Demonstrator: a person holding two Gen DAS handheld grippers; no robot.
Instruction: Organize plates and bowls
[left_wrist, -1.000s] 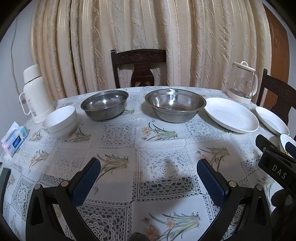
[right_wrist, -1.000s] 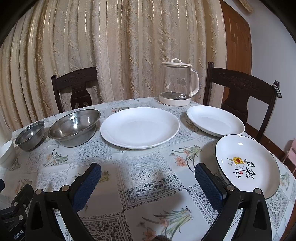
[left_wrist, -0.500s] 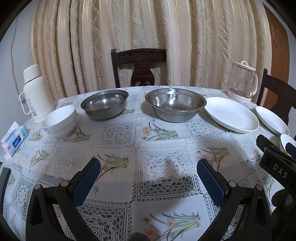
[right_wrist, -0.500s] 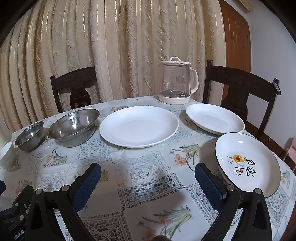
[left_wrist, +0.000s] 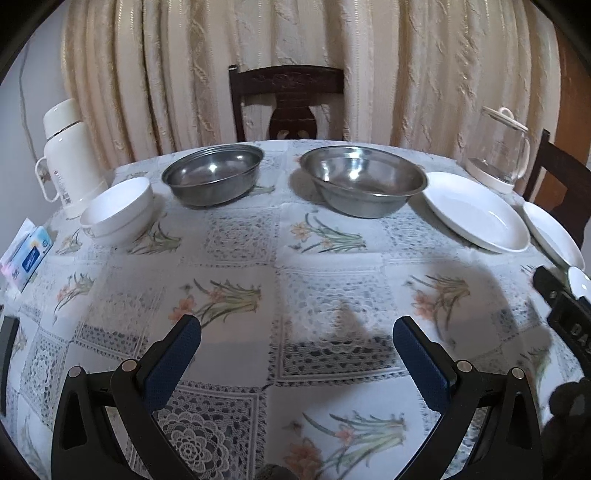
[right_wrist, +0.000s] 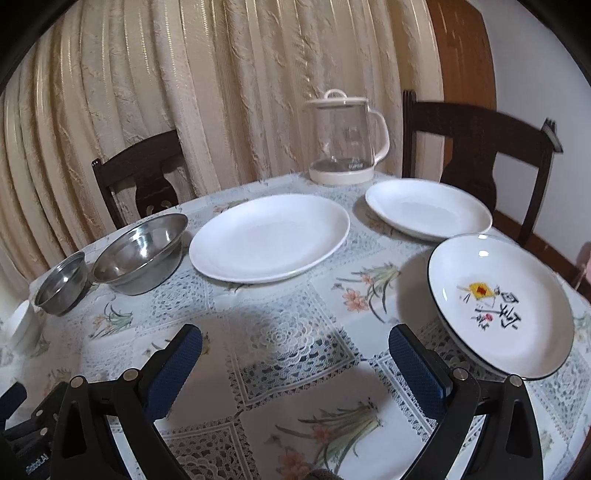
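Across the far side of the table stand a white bowl (left_wrist: 118, 212), a smaller steel bowl (left_wrist: 213, 179), a larger steel bowl (left_wrist: 364, 181), a large white plate (left_wrist: 476, 210) and a smaller white plate (left_wrist: 552, 234). The right wrist view shows the large white plate (right_wrist: 269, 236), the smaller white plate (right_wrist: 428, 208), a black-rimmed decorated plate (right_wrist: 498, 306) at the near right, and both steel bowls (right_wrist: 142, 253). My left gripper (left_wrist: 297, 332) is open above the tablecloth, well short of the bowls. My right gripper (right_wrist: 295, 341) is open too, its right finger close to the decorated plate.
A white thermos (left_wrist: 68, 157) and a tissue pack (left_wrist: 27, 254) sit at the left. A glass kettle (right_wrist: 345, 138) stands at the back right. Dark wooden chairs (left_wrist: 286, 101) ring the table, with a cream curtain behind. The lace floral tablecloth (left_wrist: 325, 291) covers the table.
Both cameras have shifted slightly forward and tilted, with some motion blur. No dish has moved and both grippers stay open.
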